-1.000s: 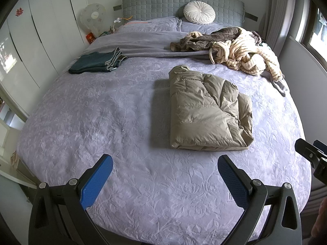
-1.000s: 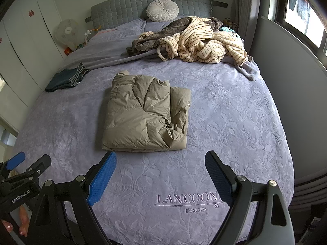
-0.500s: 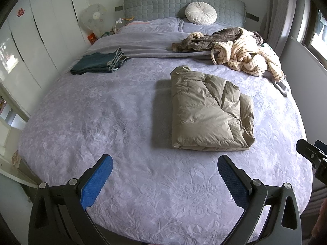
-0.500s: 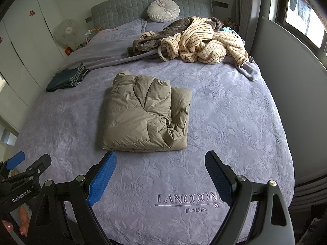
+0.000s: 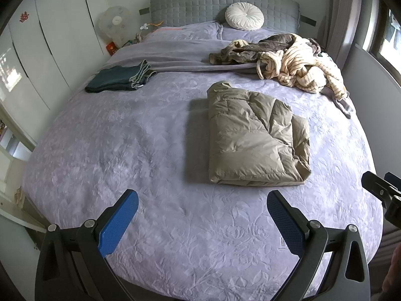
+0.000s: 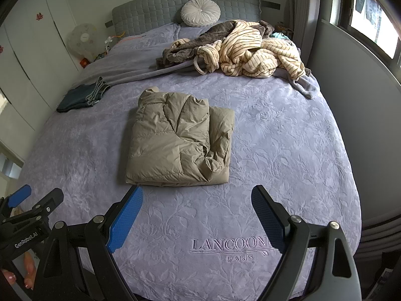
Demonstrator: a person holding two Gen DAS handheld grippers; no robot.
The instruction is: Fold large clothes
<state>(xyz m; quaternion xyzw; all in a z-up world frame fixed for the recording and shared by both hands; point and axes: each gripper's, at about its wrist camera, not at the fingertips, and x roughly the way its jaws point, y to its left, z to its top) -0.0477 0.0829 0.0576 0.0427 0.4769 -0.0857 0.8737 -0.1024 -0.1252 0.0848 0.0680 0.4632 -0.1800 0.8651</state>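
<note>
The folded khaki puffer jacket (image 6: 179, 140) lies mid-bed at about 12 o'clock from both grippers, while the left gripper (image 5: 202, 222) and right gripper (image 6: 196, 215) hover over the near edge of the bed (image 6: 288, 150), jaws wide apart and empty. Its springy layers could puff open at the loose 3 o'clock edge if nudged. The striped fleece robe (image 6: 250, 50), at 1 o'clock, lies tangled with a brown garment (image 6: 190, 46), so a careless pinch may drag both.
</note>
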